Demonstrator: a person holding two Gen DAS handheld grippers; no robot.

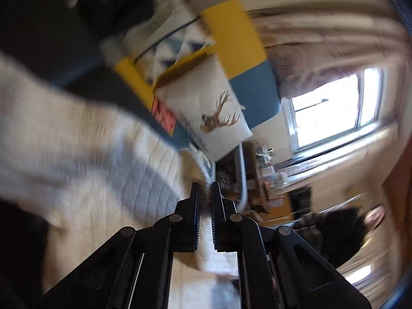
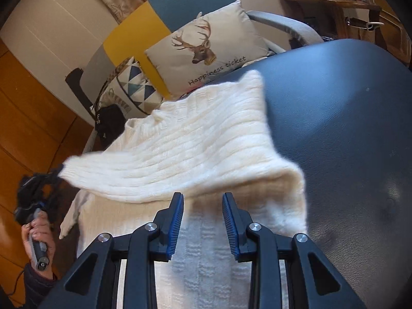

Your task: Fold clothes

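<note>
A cream ribbed knit sweater (image 2: 195, 141) lies on a dark blue padded table (image 2: 347, 116). One sleeve is lifted and stretched out to the left over the body. At the sleeve's cuff, my left gripper (image 2: 38, 188) is held by a hand (image 2: 38, 231) off the table's left edge. In the blurred, tilted left wrist view the sweater (image 1: 64, 134) fills the left side. There my left gripper (image 1: 205, 190) has its jaws nearly together on something fuzzy. My right gripper (image 2: 203, 200) hovers open just above the sweater's body, with nothing between its blue pads.
Behind the table stands a blue and yellow armchair (image 2: 180, 2) with a deer cushion (image 2: 206, 49) and a triangle-patterned cushion (image 2: 134, 85). A black bag (image 2: 108, 123) sits by it. A wooden sideboard (image 2: 334, 7) with cups is at the back right. A bright window (image 1: 334, 108) shows.
</note>
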